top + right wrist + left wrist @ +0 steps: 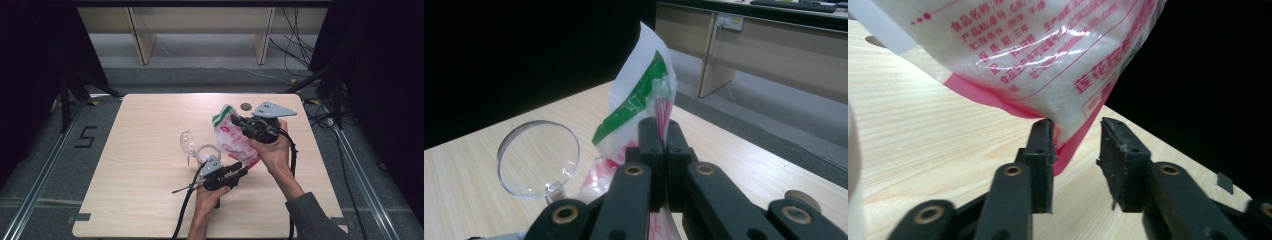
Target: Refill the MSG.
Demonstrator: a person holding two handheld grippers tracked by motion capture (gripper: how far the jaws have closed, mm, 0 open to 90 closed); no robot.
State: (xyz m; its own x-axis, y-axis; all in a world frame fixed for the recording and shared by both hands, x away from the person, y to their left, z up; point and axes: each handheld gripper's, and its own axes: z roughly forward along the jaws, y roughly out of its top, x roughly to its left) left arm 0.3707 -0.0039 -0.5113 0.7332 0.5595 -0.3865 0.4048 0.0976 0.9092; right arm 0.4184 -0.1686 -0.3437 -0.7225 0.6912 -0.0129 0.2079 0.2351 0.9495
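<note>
- Pinching the upper part of the bag (644, 107), the right gripper (663, 145) has its two black jaws pressed together on the plastic, just below the green band.
- Standing apart, the jaws of the left gripper (1075, 147) bracket the bag's lower pink corner; the left-hand jaw touches the plastic, while the other stands clear of it.
- The bag (231, 137) is a clear pouch of white grains with pink print and red lettering (1048, 45), held up off the table and hanging between the two grippers in the high view.
- In that view the right gripper (239, 121) sits at the bag's upper edge, with the right hand (272, 150) wrapped around its body, and the left gripper (243, 171) points at the bag's bottom edge from the left hand (207, 195).
- A clear jar (206, 152) with its round hinged lid (186, 141) flipped open stands on the table just left of the bag; the lid (538, 159) also shows beside the right jaws.
- The light wooden table (145, 125) carries a small dark disc (245, 106) near its far edge.
</note>
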